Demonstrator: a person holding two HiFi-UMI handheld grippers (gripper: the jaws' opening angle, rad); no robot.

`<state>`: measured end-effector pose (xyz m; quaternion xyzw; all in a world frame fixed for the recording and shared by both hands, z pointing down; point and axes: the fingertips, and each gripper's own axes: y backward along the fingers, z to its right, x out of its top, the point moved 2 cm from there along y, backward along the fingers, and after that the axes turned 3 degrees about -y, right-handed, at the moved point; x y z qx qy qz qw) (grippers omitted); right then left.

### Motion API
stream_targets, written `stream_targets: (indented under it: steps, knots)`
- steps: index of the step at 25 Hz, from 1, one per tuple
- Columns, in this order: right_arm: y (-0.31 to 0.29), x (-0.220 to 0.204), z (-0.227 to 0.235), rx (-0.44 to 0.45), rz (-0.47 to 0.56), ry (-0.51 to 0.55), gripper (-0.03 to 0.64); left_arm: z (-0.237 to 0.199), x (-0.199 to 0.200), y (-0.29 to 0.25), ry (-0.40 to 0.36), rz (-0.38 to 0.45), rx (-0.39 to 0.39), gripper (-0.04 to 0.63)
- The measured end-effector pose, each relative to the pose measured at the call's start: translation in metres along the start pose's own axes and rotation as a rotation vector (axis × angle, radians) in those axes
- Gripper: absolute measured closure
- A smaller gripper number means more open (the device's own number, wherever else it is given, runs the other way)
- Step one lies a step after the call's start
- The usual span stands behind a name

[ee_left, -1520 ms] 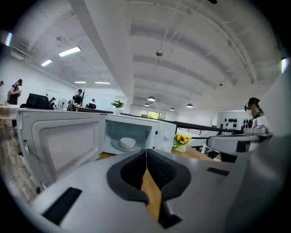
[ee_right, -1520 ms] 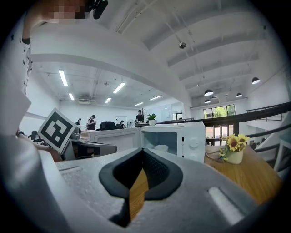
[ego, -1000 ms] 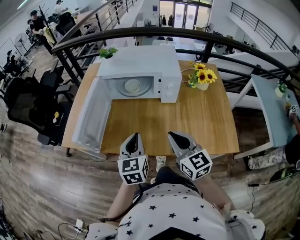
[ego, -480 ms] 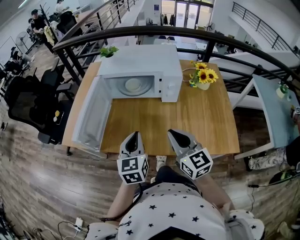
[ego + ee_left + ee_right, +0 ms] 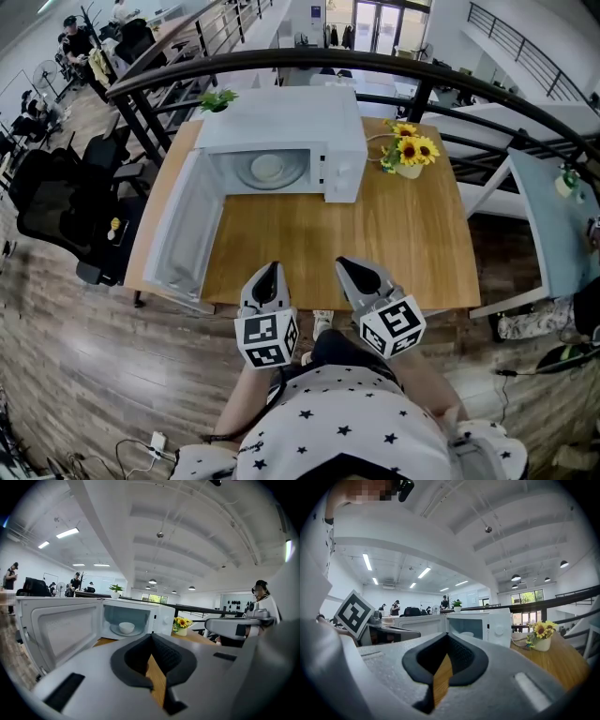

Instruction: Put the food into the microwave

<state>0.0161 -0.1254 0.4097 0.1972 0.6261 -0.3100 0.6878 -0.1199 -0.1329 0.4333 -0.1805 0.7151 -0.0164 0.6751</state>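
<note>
- Both tools are clenched on nothing: the left gripper (image 5: 268, 274) and the right gripper (image 5: 354, 272) each have their jaws pressed together at the tips. They hover side by side just over the near edge of the table (image 5: 394, 253).
- The food's dish, a white bowl (image 5: 126, 627), already sits inside the microwave (image 5: 281, 117), on the round glass plate. Whether it holds anything cannot be made out.
- The microwave stands at the table's back edge, toward the left corner. Its door (image 5: 185, 230) is swung fully open and lies along the left edge.
- The loading step looks done, and what seems left is shutting the door.
- Risk: the door reaches out to the table's left edge, well away from both grippers. A push with closed jaw tips could slide off its smooth face.
- Risk: a hard shove on the door might shift the whole microwave toward the back edge, or jolt the bowl on its plate.
- Risk: the vase of sunflowers (image 5: 407, 155) stands just beside the microwave's right side. A sideways nudge of the oven, or a wide swing of the right gripper, could tip it.
</note>
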Motion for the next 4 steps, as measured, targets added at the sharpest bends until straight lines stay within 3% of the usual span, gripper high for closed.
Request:
stream_targets:
  steps: [4]
  knots:
    - [-0.0018,0.0007,0.0016,0.003,0.001,0.005,0.612,0.0007,-0.0007,-0.0021,-0.001,-0.002,-0.004,0.592]
